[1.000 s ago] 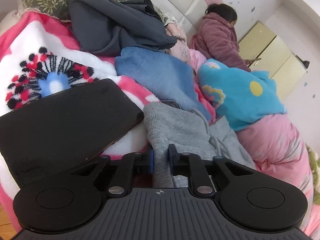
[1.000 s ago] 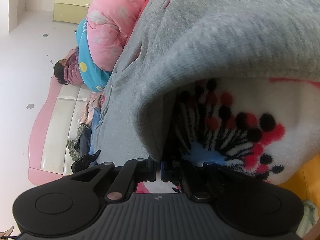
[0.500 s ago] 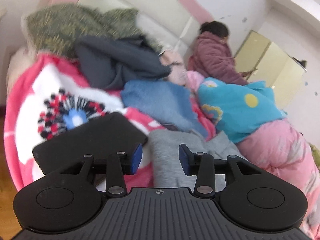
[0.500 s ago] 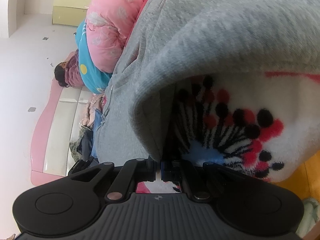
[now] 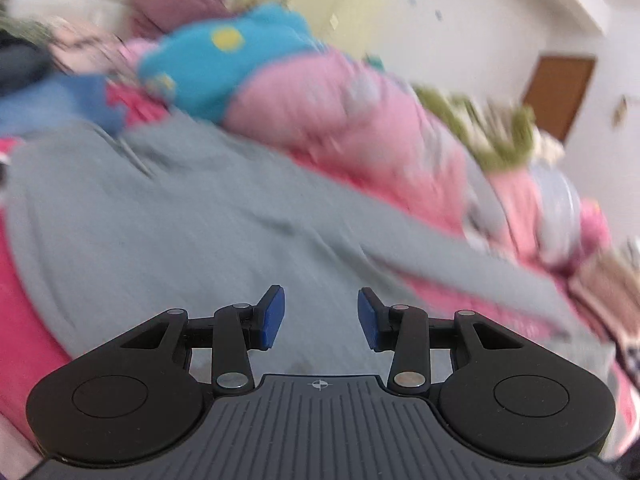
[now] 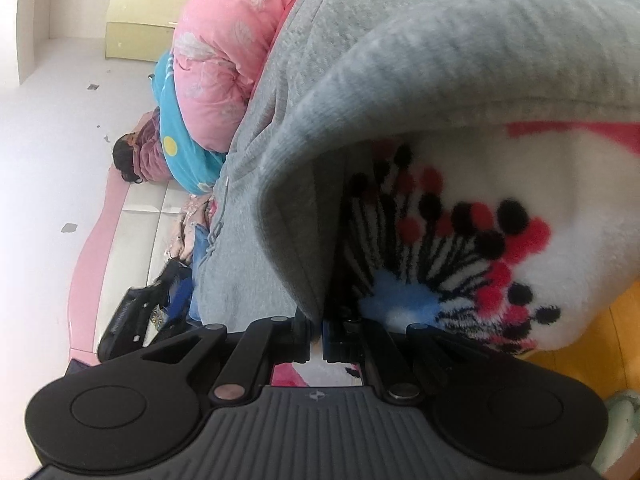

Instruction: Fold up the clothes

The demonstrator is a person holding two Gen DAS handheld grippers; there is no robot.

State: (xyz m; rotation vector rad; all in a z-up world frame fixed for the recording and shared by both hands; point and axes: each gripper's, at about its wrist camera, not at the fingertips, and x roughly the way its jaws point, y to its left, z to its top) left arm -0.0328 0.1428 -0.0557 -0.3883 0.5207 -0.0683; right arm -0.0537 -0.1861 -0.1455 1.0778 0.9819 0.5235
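No readable text anywhere (left view blurred).

My left gripper [image 5: 320, 314] hovers over the grey garment [image 5: 168, 220] spread on the bed, blue fingers [image 5: 272, 316] apart, nothing between them. Beyond it lie a pink quilt [image 5: 320, 108] and turquoise blanket [image 5: 224, 64], all blurred.

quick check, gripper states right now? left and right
Left gripper: open, nothing between the pads, over the grey sweatshirt.
Right gripper: shut on the grey sweatshirt's edge.
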